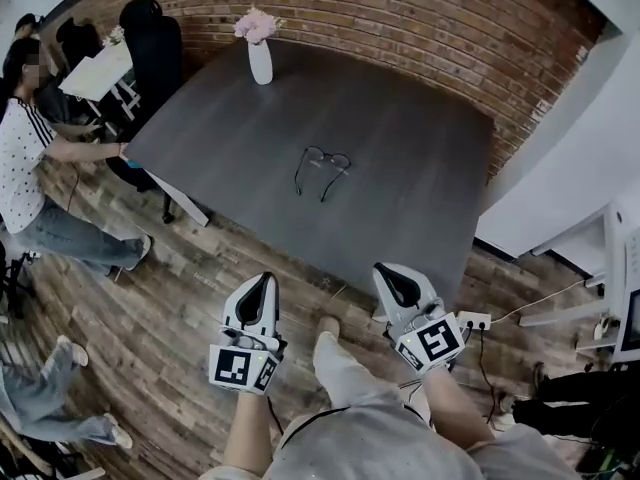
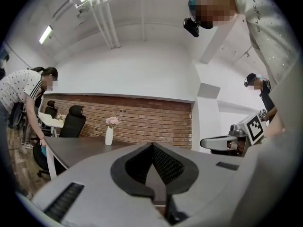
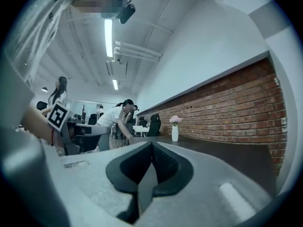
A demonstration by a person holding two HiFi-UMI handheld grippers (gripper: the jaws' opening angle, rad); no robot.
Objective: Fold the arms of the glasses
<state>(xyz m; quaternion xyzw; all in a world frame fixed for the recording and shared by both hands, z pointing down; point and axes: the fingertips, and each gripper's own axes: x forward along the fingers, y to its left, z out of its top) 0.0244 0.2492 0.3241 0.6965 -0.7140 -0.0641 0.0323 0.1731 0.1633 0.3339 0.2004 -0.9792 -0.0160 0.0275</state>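
Note:
A pair of dark thin-rimmed glasses (image 1: 321, 169) lies on the dark grey table (image 1: 400, 158) with both arms spread open toward me. My left gripper (image 1: 262, 284) hangs shut over the wooden floor, short of the table's near edge. At the same distance my right gripper (image 1: 388, 276) is shut too, empty. Both point level at the table. In the left gripper view the jaws meet at their tips (image 2: 152, 145) with nothing between. The right gripper view shows its jaws closed (image 3: 151, 144) as well. The glasses do not show in either gripper view.
A white vase with pink flowers (image 1: 259, 48) stands at the table's far edge, before a brick wall (image 1: 420, 18). Black office chairs (image 1: 155, 43) and a person in a dotted shirt (image 1: 25, 158) are at the left. A power strip (image 1: 474, 320) and cables lie on the floor at right.

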